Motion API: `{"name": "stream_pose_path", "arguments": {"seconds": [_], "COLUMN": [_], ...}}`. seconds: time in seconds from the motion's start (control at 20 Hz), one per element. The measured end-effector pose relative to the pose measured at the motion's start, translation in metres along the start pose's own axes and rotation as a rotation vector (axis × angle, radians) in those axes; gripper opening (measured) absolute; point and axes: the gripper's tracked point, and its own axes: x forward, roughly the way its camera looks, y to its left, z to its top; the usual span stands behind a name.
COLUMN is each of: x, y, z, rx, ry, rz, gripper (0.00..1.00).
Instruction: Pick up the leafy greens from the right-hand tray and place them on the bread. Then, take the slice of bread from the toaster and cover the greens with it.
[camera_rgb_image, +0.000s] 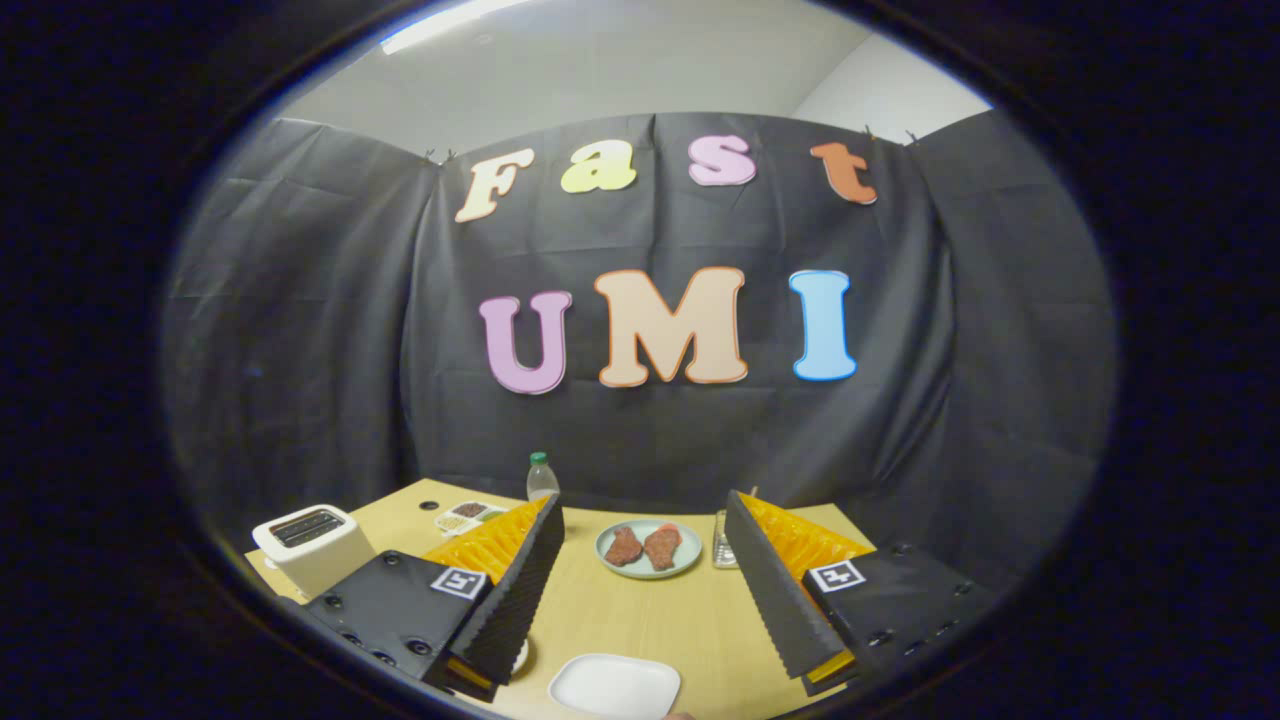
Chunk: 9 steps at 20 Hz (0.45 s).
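My gripper (643, 505) is open and held above a wooden table (640, 615), with nothing between its wide-apart fingers. A white toaster (312, 545) stands left of the left finger, and dark slices show in its top slots. Close below me, between the finger bases, lies a flat white rounded-square piece (614, 685); whether it is a plate or bread I cannot tell. Behind the left fingertip sits a small tray (462, 516) holding mixed bits of food with a touch of green.
A pale blue-green plate (650, 570) with two reddish-brown pieces rests beyond the fingers at mid-table. A clear bottle with a green cap (541, 476) stands at the back, and a clear glass (721, 540) is next to the right finger. Black cloth walls the booth.
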Motion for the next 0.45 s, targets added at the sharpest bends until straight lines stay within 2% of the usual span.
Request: {"name": "stream_pose_path", "arguments": {"seconds": [0.45], "x": [-0.002], "y": [-0.023], "z": [0.027], "rx": [0.009], "ry": [-0.077], "rz": [-0.053], "gripper": [1.0]}}
